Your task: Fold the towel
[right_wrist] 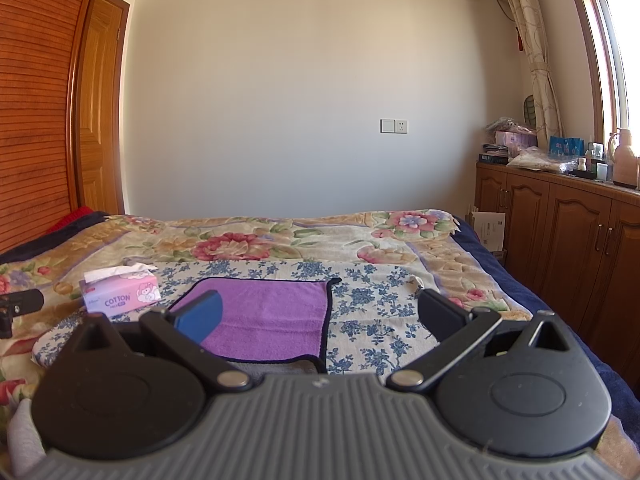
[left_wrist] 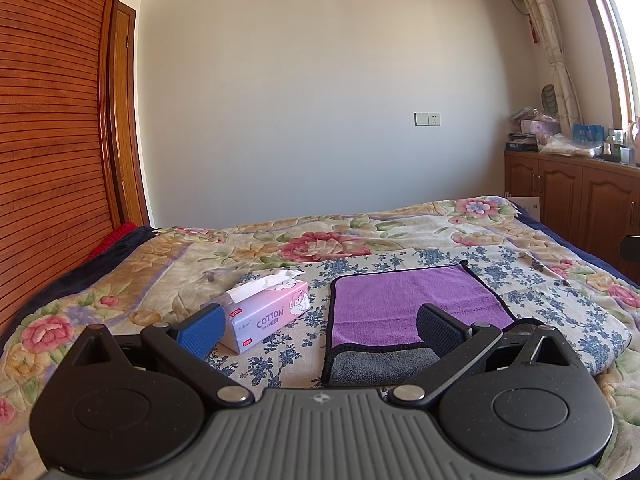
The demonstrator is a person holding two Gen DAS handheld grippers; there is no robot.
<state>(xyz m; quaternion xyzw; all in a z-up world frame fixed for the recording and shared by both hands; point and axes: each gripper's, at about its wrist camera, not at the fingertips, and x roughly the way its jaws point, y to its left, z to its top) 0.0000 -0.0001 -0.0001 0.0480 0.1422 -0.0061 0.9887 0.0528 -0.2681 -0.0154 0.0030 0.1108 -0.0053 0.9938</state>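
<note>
A purple towel (left_wrist: 404,304) with dark trim and a grey underside lies on the blue-flowered cloth on the bed. Its near edge is folded over, showing grey. It also shows in the right wrist view (right_wrist: 276,312). My left gripper (left_wrist: 320,330) is open and empty, hovering just before the towel's near left corner. My right gripper (right_wrist: 320,320) is open and empty, hovering before the towel's near right corner. The left gripper's tip (right_wrist: 20,304) shows at the left edge of the right wrist view.
A pink tissue box (left_wrist: 268,312) marked COTTON stands left of the towel, also in the right wrist view (right_wrist: 120,292). A floral blanket (left_wrist: 312,240) covers the bed. A wooden cabinet (right_wrist: 568,232) with clutter stands on the right, a wooden wardrobe (left_wrist: 48,140) on the left.
</note>
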